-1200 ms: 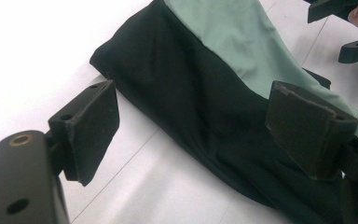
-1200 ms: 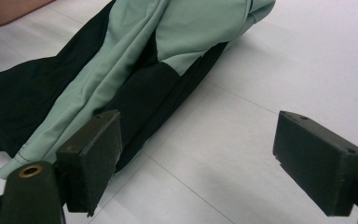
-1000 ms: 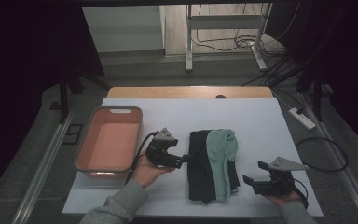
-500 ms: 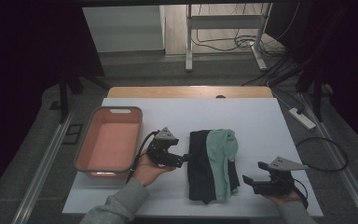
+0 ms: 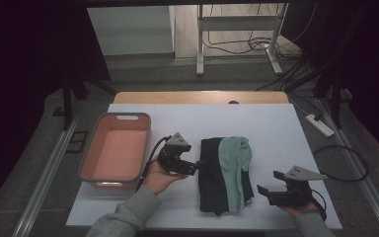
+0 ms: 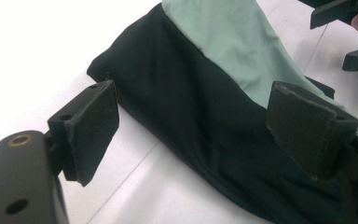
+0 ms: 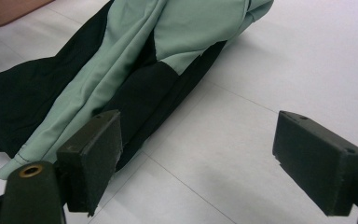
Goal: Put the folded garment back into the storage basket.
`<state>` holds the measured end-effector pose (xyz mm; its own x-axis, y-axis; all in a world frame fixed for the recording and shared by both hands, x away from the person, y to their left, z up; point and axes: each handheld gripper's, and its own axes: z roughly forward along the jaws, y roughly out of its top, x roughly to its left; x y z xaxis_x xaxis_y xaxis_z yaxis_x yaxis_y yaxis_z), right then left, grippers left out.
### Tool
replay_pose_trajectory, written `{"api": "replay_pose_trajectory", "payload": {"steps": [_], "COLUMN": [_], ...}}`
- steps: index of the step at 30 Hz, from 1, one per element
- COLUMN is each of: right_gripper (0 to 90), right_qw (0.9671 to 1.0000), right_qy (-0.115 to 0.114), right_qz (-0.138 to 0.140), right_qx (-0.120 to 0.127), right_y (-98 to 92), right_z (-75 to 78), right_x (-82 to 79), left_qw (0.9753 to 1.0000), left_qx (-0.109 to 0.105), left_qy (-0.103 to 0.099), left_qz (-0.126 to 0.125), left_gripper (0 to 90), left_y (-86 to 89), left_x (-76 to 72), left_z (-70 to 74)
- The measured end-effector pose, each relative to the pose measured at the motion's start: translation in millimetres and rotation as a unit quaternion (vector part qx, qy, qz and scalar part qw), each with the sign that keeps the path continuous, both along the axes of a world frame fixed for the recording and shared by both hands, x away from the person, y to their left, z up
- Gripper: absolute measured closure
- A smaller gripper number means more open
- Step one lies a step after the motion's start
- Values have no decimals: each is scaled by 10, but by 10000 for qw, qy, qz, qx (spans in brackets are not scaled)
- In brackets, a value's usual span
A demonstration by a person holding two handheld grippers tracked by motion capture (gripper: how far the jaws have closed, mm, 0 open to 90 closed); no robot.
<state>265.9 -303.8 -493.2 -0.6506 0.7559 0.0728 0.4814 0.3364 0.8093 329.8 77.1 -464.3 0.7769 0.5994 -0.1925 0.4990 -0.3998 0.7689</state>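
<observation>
The folded garment stack, a black cloth (image 5: pixel 212 173) with a mint-green cloth (image 5: pixel 234 165) laid on its right half, lies at the middle of the white bench (image 5: pixel 276 128). Its long axis runs near to far. A pink tub (image 5: pixel 116 150) stands at the left of the bench, well apart from the stack.

Left gripper (image 5: pixel 193 167): held at the left edge of the stack, pointing right, across the long axis. In the left gripper view its fingers (image 6: pixel 91 126) are spread wide; the black cloth's edge lies between them, but neither pad presses it. Nothing is held.

Right gripper (image 5: pixel 265 191): held near the near-right corner of the bench, pointing left. In the right gripper view its fingers (image 7: pixel 91 154) are likewise spread, with bare bench between them; the stack lies just beyond the left pad, apart from it.

Judgement: the left gripper is the nearer of the two and is placed to pinch the left long edge. The right gripper must first travel left and slightly far to reach the stack's right edge. Both approaches run square to the long axis.
</observation>
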Motion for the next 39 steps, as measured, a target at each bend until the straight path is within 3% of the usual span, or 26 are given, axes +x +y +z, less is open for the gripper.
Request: {"api": "replay_pose_trajectory", "payload": {"steps": [14, 29, 39], "right_gripper": [159, 159, 159], "right_qw": [10000, 10000, 10000], "right_qy": [3, -2, 3], "right_qz": [4, 11, 8], "right_qx": [14, 41, 53], "right_y": [2, 1, 0], "right_z": [2, 2, 3], "right_x": [2, 3, 3], "left_qw": [9999, 9999, 9996], "left_qx": [-53, 103, 178], "left_qy": [137, 134, 205], "left_qz": [38, -19, 82], "left_gripper": [173, 170, 168], "left_y": [-77, -309, -402], "left_x": [112, 233, 352], "left_z": [-38, -16, -68]}}
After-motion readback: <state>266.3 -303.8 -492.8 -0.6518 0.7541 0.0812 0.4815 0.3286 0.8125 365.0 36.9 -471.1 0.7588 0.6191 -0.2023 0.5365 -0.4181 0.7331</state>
